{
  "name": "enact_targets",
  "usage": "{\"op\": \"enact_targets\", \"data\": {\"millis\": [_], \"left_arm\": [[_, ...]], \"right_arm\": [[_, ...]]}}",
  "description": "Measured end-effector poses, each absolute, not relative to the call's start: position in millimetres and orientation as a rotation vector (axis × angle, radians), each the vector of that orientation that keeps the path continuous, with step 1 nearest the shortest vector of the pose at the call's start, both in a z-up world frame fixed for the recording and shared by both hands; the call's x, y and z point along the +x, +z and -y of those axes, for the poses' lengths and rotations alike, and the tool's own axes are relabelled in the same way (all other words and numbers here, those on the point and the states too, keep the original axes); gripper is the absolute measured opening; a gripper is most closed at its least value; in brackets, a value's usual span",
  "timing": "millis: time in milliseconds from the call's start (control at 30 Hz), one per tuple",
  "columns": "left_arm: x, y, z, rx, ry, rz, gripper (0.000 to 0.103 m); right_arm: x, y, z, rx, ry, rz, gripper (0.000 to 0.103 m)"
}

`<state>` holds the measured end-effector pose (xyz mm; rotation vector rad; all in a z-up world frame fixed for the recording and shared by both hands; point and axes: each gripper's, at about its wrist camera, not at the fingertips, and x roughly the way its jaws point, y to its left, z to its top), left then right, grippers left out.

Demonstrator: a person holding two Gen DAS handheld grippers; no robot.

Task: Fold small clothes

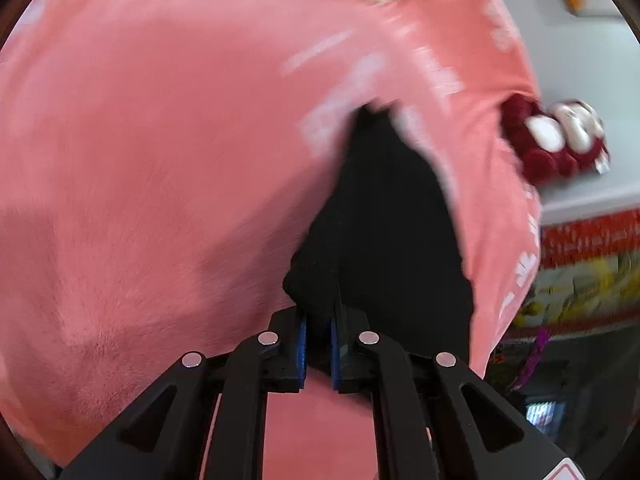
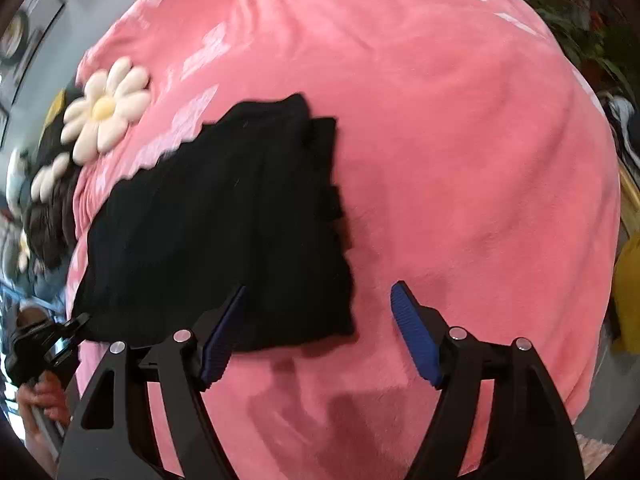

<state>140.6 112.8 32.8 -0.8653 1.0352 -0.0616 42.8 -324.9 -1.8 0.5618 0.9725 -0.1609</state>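
A small black garment (image 2: 216,220) lies folded flat on a pink fleece blanket (image 2: 460,140). My right gripper (image 2: 319,292) hovers open over the garment's near right corner; its left finger is above the cloth and its right finger above bare blanket. In the left wrist view my left gripper (image 1: 319,320) is shut on the near edge of the black garment (image 1: 384,216), which rises in a peak against the pink blanket (image 1: 160,140). In the right wrist view the left gripper (image 2: 76,324), held by a hand (image 2: 44,400), sits at the garment's near left corner.
A cream flower-shaped cushion (image 2: 106,108) lies at the blanket's far left edge next to dark fabric (image 2: 48,216). A red and white plush toy (image 1: 556,140) sits on a pale surface (image 1: 592,60) beside the blanket. Potted plants (image 2: 580,8) stand at the far right.
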Motion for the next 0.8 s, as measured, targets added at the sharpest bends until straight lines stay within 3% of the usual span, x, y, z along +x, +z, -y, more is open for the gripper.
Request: {"op": "enact_targets", "data": {"millis": [200, 300, 400, 467, 500, 567, 633, 800], "left_arm": [[158.7, 183.7, 2.4, -0.531, -0.36, -0.85, 0.005], [167.7, 202.8, 77.0, -0.413, -0.517, -0.841, 0.005], [172.8, 166.1, 162.1, -0.258, -0.573, -0.933, 0.012], [174.8, 113.0, 208.0, -0.124, -0.55, -1.075, 0.027], [170.2, 82.6, 223.0, -0.056, -0.489, -1.165, 0.027], [158.6, 58.4, 223.7, -0.088, -0.487, -1.216, 0.025], [142.9, 47.1, 211.8, -0.147, -0.495, -1.232, 0.029], [125.0, 50.2, 163.6, -0.178, -0.46, -1.204, 0.036]], "right_arm": [[44.3, 2.1, 349.9, 0.661, -0.199, -0.916, 0.072], [46.7, 7.0, 356.7, 0.686, -0.182, -0.886, 0.072], [47.9, 10.6, 360.7, 0.675, -0.2, -0.876, 0.072], [47.5, 13.4, 363.8, 0.66, -0.219, -0.871, 0.072], [46.7, 16.3, 366.0, 0.647, -0.233, -0.861, 0.072], [47.4, 22.8, 369.0, 0.633, -0.227, -0.838, 0.072], [53.1, 26.0, 367.4, 0.626, -0.182, -0.835, 0.073], [83.6, 23.8, 347.6, 0.643, 0.018, -0.866, 0.073]]}}
